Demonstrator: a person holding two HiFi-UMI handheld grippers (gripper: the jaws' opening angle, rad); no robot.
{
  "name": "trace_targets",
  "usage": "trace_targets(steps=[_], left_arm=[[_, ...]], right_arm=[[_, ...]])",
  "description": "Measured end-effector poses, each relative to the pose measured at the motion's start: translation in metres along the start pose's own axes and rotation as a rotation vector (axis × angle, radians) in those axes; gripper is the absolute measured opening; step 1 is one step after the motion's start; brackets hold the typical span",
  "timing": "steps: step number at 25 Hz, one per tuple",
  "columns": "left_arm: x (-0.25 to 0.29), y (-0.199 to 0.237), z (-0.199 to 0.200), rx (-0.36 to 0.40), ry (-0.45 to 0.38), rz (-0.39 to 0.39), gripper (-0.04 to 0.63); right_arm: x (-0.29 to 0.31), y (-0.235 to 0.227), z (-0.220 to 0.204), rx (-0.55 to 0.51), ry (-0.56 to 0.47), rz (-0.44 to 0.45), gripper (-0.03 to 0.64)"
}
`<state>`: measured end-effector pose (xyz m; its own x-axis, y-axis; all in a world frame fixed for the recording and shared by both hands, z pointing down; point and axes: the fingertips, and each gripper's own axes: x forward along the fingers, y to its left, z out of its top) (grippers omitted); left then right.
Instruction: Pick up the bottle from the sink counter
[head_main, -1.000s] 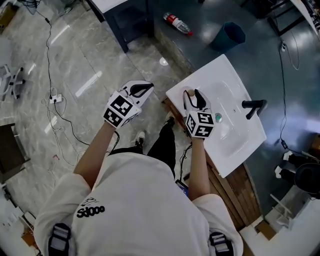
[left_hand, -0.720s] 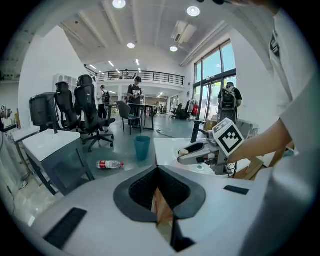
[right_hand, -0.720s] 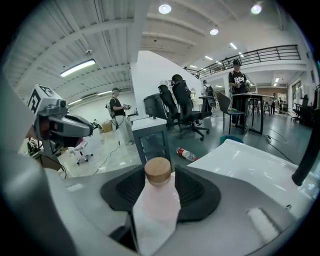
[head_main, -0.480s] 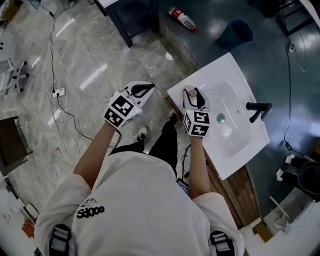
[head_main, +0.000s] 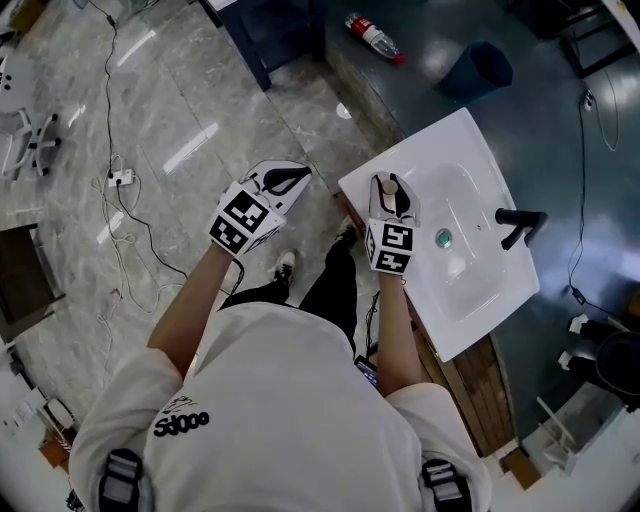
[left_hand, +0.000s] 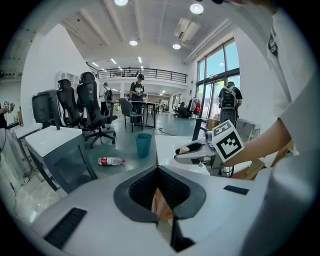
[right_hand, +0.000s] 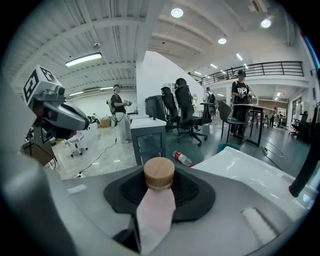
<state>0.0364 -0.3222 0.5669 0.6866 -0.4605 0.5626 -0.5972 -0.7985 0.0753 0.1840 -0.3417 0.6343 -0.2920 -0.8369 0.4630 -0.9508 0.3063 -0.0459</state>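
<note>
While its jaws are closing, the right tool (head_main: 390, 190) has the bottle (right_hand: 156, 205) between them. The bottle's pale pink body fills the gap from one jaw to the other, and its round wooden cap stands up above the dark pads. Behind the jaws sits the tool's marker cube (head_main: 390, 246), with the person's bare forearm running back from it.

The bottle stands upright at the edge of the white sink (head_main: 470, 150), on the flat surface along the side opposite the black faucet (head_main: 520, 222) and near one corner of that side. The head view does not show whether its base touches the surface. The drain (head_main: 443, 238) lies in the sink's bowl, between the bottle and the faucet.

The left tool (head_main: 283, 180) hangs beside the sink, off its bottle-side edge and over the pale stone floor. Its jaws are pressed together with nothing between them, and its own view looks across at the right tool over the sink.

Under the sink, a wooden cabinet (head_main: 480, 390) shows along the edge nearest the person. Beyond the sink's far corner, on the dark floor, stand a teal bin (head_main: 480, 68) and, lying on its side, a clear plastic bottle with a red label (head_main: 375, 38). Well away from the sink, past the left tool, cables (head_main: 120, 180) trail over the floor.
</note>
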Motion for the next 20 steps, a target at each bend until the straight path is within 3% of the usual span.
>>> trace_targets(steps=[7, 20], left_arm=[[-0.006, 0.003, 0.008, 0.012, -0.025, 0.01, 0.005], [-0.036, -0.008, 0.038, 0.069, -0.125, -0.007, 0.005]], right_arm=[[-0.01, 0.01, 0.011, -0.004, -0.016, 0.037, 0.135], [-0.062, 0.029, 0.08, -0.033, -0.105, 0.019, 0.135]])
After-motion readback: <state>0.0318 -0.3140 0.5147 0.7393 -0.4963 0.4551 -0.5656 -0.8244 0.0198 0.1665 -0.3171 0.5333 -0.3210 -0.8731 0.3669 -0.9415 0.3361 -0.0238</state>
